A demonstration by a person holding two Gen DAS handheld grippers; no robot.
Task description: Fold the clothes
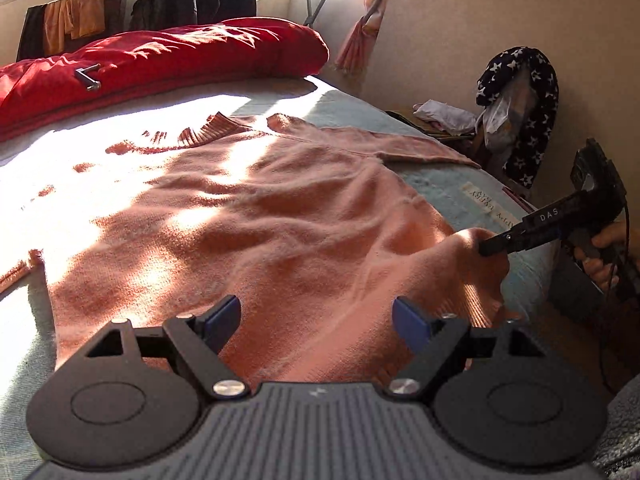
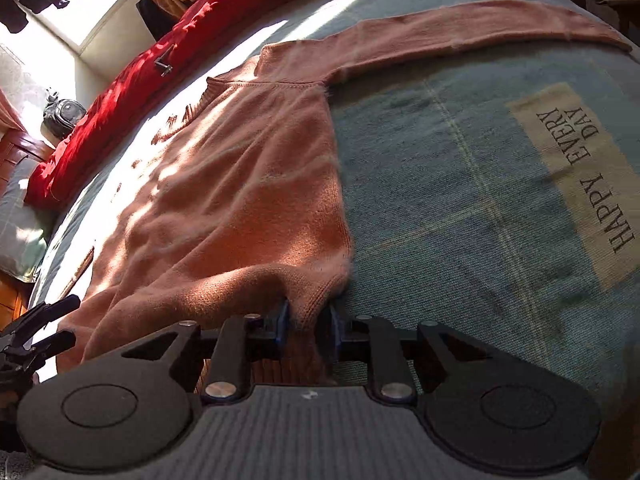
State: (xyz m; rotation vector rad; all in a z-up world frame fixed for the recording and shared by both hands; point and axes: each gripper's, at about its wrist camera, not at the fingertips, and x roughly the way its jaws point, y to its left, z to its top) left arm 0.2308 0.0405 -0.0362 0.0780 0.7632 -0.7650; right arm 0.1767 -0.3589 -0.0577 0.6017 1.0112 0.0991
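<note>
Right claw (image 2: pixel 306 326) — pinching sweater (image 2: pixel 240 184) hem

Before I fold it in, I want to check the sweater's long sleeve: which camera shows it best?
The right wrist view: the sleeve runs full length across the bed. The left wrist view shows it foreshortened and farther away.

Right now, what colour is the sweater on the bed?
Salmon pink sweater; right wrist view shows it best.
</note>
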